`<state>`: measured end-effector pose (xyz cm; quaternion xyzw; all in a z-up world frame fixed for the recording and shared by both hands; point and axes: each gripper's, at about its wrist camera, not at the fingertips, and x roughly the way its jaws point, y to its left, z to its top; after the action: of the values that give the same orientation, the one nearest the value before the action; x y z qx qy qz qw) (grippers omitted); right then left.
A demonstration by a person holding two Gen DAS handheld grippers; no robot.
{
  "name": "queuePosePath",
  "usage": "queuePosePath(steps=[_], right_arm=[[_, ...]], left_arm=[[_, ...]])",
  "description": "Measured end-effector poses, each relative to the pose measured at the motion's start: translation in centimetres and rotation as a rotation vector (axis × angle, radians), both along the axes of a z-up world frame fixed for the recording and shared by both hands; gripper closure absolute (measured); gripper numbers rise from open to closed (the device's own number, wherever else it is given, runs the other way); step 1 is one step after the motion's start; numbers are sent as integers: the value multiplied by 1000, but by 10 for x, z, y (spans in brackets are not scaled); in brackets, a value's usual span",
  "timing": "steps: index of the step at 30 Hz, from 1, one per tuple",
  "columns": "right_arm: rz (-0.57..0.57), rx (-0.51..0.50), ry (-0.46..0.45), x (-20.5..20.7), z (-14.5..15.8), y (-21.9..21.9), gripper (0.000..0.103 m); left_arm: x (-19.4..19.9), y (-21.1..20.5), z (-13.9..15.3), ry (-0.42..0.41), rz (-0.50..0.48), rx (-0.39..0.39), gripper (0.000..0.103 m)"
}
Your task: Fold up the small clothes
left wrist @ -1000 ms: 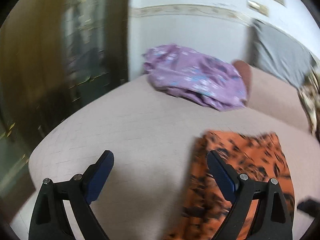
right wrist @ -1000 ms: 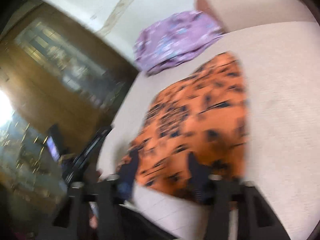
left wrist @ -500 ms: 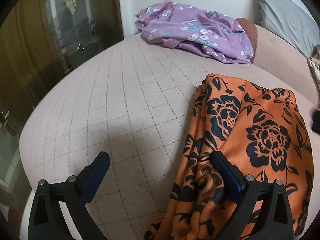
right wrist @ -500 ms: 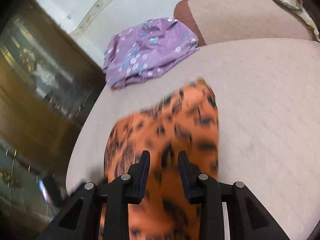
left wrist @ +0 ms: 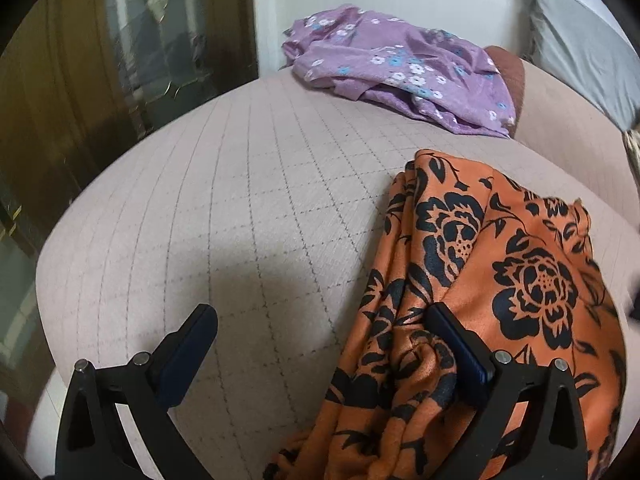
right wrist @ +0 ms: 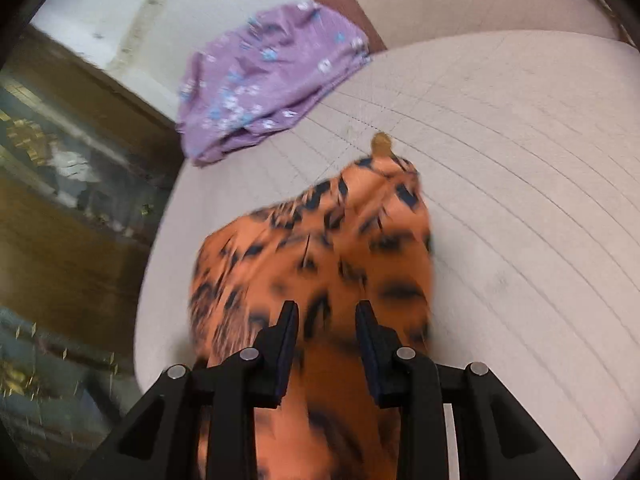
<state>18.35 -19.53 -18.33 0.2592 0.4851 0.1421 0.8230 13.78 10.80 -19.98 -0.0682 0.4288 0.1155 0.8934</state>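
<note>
Quilted beige cushion (left wrist: 248, 184), orange floral garment (left wrist: 500, 280) under spread left tongs' (left wrist: 320, 332) right finger, right tongs (right wrist: 326, 320) half-closed around its fabric

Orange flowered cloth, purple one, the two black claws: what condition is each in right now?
Orange garment: bunched in loose folds on the bed, not neatly folded.
Purple garment: crumpled heap at the bed's far edge, untouched.
Left gripper: wide open, one finger over the orange cloth's edge.
Right gripper: part closed, orange cloth between its fingers; grip unclear through blur.
</note>
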Motion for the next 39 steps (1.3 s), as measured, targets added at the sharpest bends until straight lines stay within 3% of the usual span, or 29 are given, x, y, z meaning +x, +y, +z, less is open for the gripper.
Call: queuePosePath(steps=[3, 4, 5, 6, 7, 8, 12, 14, 16, 20, 24, 28, 32, 39], right_arm=[[22, 6, -34, -56, 1, -12, 67], [39, 4, -16, -73, -10, -11, 54], [67, -21, 24, -79, -25, -5, 34], [95, -53, 64, -87, -36, -3, 33], [119, -91, 97, -93, -52, 3, 33], [103, -95, 40, -101, -49, 1, 35], [41, -31, -202, -128, 1, -20, 34], [16, -22, -263, -133, 18, -33, 34], [-26, 5, -352, -144, 36, -54, 34], [-83, 54, -435, -163, 43, -81, 33], [-75, 16, -445, -166, 40, -80, 35], [-29, -11, -481, -170, 47, -69, 46], [9, -10, -456, -152, 39, -52, 58], [85, -15, -364, -120, 16, -18, 61]], left_arm=[[-4, -1, 5, -2, 27, -12, 0], [-4, -3, 6, -2, 34, -1, 0], [-6, -7, 8, -3, 40, 24, 0], [-7, -11, 10, -3, 38, 46, 0], [-9, -15, 14, -2, 26, 72, 0], [-11, -21, 20, -2, 5, 99, 0], [-35, -44, 60, -89, -87, 224, 0], [-53, -56, 87, -167, -118, 284, 0], [-67, -65, 109, -227, -133, 315, 0], [-87, -79, 149, -303, -146, 339, 0], [-97, -88, 169, -352, -150, 347, 0], [-98, -94, 171, -347, -171, 363, 0], [-97, -95, 168, -340, -179, 372, 0], [-84, -81, 157, -310, -148, 350, 0]])
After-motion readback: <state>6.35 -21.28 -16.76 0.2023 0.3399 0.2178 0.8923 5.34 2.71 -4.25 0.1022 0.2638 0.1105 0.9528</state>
